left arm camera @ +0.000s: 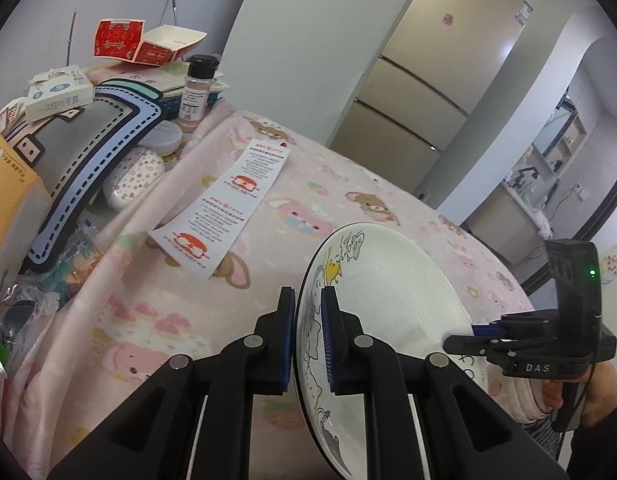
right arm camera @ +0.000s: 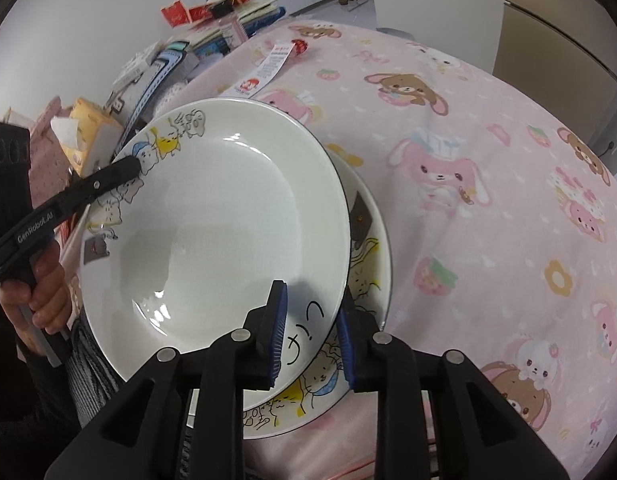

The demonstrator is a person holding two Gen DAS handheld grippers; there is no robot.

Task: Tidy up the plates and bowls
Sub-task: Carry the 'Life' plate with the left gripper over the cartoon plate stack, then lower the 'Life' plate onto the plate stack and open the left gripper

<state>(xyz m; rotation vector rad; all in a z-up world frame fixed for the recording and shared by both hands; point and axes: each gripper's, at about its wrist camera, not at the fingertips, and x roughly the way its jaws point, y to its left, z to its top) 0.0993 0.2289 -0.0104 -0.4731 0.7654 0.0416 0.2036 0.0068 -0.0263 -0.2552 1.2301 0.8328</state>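
A white plate [right arm camera: 212, 216] with cartoon drawings on its rim is held tilted above the pink tablecloth; it also shows in the left wrist view [left arm camera: 392, 292]. My left gripper [left arm camera: 308, 312] is shut on its rim and shows in the right wrist view [right arm camera: 128, 168]. My right gripper [right arm camera: 312, 320] straddles the opposite rim, jaws a little apart; it shows in the left wrist view [left arm camera: 476, 330]. A second cartoon plate [right arm camera: 364, 248] lies on the cloth, partly under the first.
Pink cartoon tablecloth [left arm camera: 308, 184] covers the table. A paper strip [left arm camera: 224, 200] lies on it. Clutter at the left: a spice bottle [left arm camera: 196, 92], boxes [left arm camera: 148, 42], a blue-edged bag [left arm camera: 88, 152], a tissue box [right arm camera: 92, 128]. A fridge [left arm camera: 436, 80] stands behind.
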